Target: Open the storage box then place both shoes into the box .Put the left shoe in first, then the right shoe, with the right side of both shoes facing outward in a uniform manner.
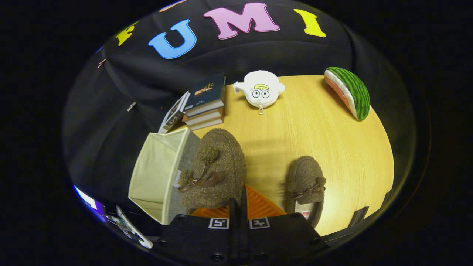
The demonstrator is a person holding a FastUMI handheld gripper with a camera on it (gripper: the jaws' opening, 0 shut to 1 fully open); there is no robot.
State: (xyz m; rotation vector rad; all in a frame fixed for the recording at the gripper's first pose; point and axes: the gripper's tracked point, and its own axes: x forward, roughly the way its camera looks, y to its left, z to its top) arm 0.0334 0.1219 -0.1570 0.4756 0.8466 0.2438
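Fingers of the gripper (238, 207) are pinching the heel rim of a fuzzy brown bow-trimmed slipper (214, 170), its long axis running away from them, toe pointing toward a stack of books (205, 103), beside the open cream fabric storage box (159, 173). A matching brown slipper (306, 184) is lying on the round wooden table (332, 147), toe pointing likewise.
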